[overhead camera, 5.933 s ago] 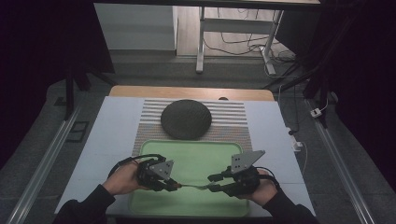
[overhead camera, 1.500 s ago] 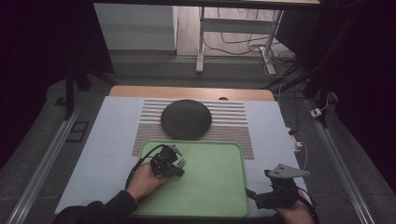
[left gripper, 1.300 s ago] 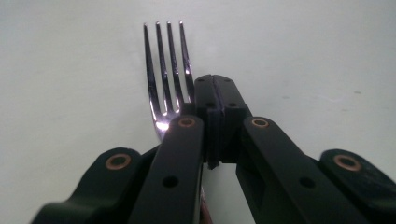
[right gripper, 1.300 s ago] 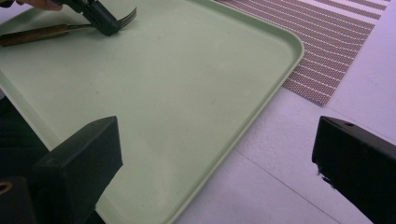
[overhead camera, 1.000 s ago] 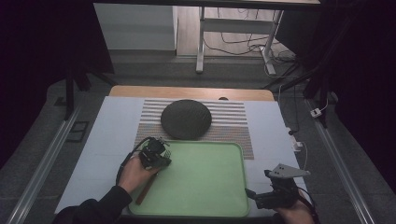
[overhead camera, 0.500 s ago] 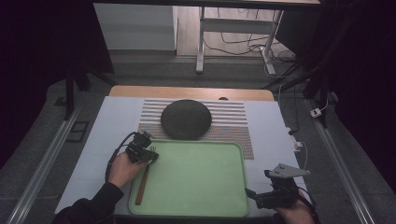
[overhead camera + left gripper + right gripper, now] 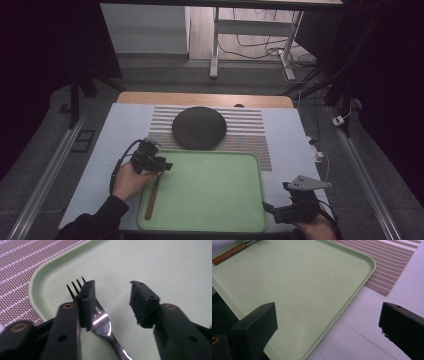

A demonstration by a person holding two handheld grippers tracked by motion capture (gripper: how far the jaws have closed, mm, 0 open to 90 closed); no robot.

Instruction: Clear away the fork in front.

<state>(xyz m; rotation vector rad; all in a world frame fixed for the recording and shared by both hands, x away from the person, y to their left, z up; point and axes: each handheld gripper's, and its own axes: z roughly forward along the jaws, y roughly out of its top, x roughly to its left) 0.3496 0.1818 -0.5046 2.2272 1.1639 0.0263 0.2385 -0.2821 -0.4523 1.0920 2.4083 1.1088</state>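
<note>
- Fork (image 7: 103,323) lies flat along the left edge of the green tray (image 7: 215,200), tines away from the person, wooden handle toward them.
- Left gripper (image 7: 110,293): jaws have just been opening, now spread astride the fork's neck, released.
- Right gripper (image 7: 270,207): jaws spread, empty, well apart at the tray's right corner.
- Dark round plate (image 7: 199,127) on striped mat (image 7: 245,125) beyond; the tabletop around the tray is unobstructed.

Dim room, dark at both sides. Grey carpet-like floor (image 7: 55,150) w/ metal rails: left rail (image 7: 47,182), right rail (image 7: 367,175). Pale table top (image 7: 290,135) w/ wooden back edge (image 7: 205,99). Beyond: white panel (image 7: 142,27), brighter wood-tone floor strip (image 7: 250,30), white metal frame legs (image 7: 215,45), loose cables (image 7: 300,62), small white plug block (image 7: 340,120) at right.
</note>
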